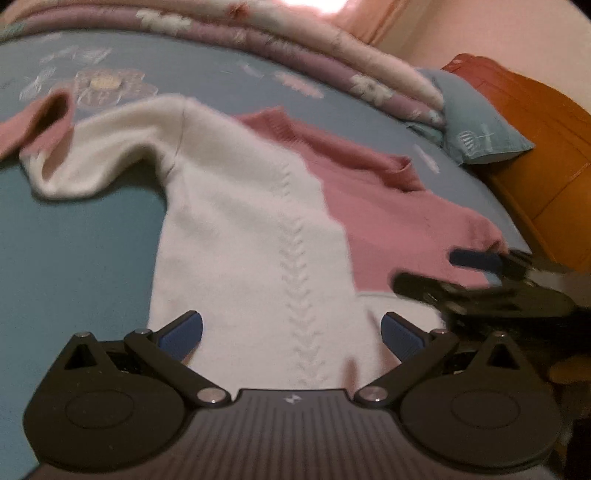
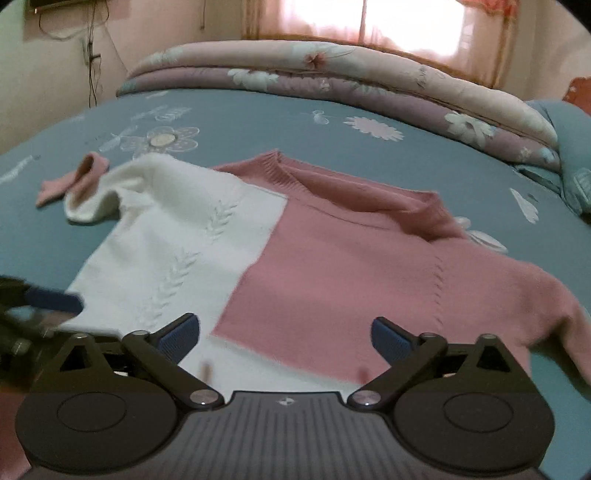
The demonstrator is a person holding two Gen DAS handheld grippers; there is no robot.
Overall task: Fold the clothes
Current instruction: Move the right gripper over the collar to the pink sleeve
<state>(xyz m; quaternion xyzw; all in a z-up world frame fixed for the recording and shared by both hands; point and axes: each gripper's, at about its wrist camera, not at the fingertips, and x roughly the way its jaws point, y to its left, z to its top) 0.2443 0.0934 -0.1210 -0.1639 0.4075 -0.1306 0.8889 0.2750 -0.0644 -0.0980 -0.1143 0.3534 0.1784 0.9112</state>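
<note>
A pink and white knit sweater (image 1: 258, 229) (image 2: 314, 258) lies flat, front up, on the blue bed sheet (image 1: 74, 251) (image 2: 258, 122). Its white half is on the left, its pink half and collar (image 2: 354, 192) on the right. The left sleeve (image 2: 92, 192) bends back and ends in a pink cuff (image 1: 48, 118). My left gripper (image 1: 291, 332) stands open over the white hem, nothing between its fingers. My right gripper (image 2: 284, 338) is open over the hem where pink meets white. In the left wrist view the right gripper (image 1: 472, 273) shows at the right edge; in the right wrist view the left gripper (image 2: 40, 302) shows at the left.
A rolled floral quilt (image 2: 332, 70) (image 1: 295, 48) runs along the far side of the bed. A blue pillow (image 1: 476, 118) lies against an orange wooden headboard (image 1: 546, 147) at the right. A curtained window (image 2: 369, 26) glows behind. Bare sheet lies left of the sweater.
</note>
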